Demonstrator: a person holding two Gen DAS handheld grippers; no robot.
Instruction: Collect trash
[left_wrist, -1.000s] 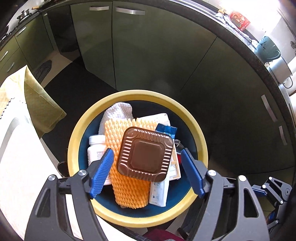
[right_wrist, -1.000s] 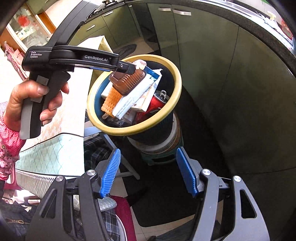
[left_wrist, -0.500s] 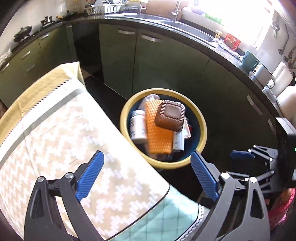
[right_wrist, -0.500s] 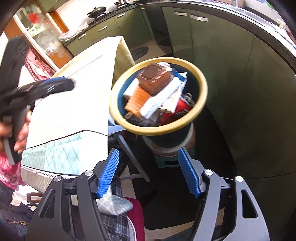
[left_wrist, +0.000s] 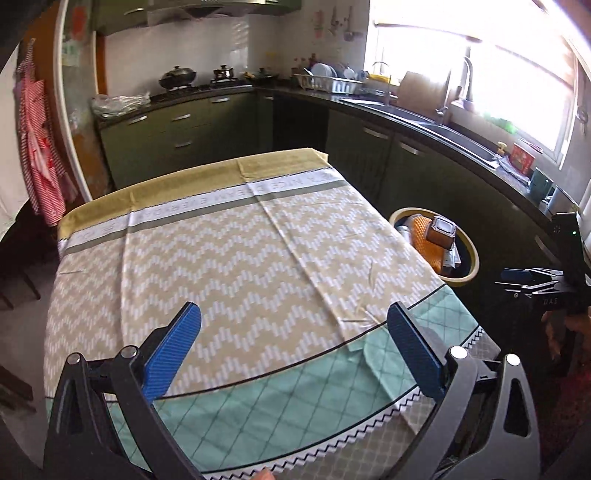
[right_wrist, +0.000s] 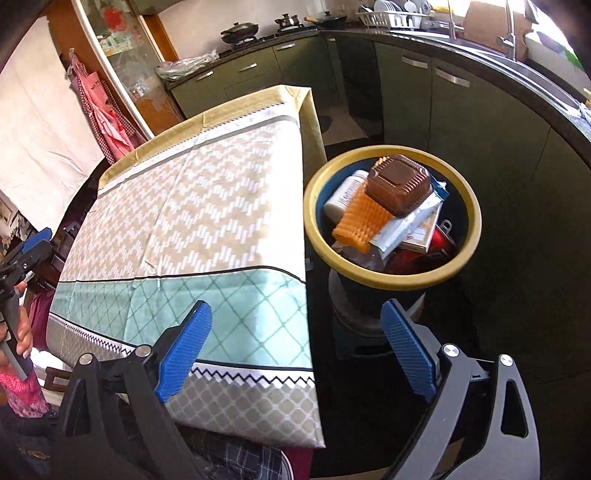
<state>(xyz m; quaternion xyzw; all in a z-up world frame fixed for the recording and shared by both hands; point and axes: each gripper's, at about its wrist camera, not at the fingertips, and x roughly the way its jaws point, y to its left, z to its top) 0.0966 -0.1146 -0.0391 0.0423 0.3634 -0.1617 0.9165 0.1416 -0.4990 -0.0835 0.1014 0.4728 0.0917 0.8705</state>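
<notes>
On the far left of the room a red checked apron hangs by the door. My left claw hangs over the near part of the table, and its jaws have just been opening; they stand wide apart now with nothing between them, only the tablecloth below. The cloth has a zigzag pattern in beige and white, a yellow band at the far end and a green check band near me. The table top carries no loose thing that I can see.

Right of the table, close beside its edge but lower, stands the bin with the yellow rim. It is full: a brown plastic tray lies on top, tilted, over an orange foam net, a white bottle, some paper packets and a red can.

My right claw points down between the table corner and the bin. Its jaws have also just been opening and they are wide, holding nothing. Behind the bin run the dark green cabinets under the sink counter.
</notes>
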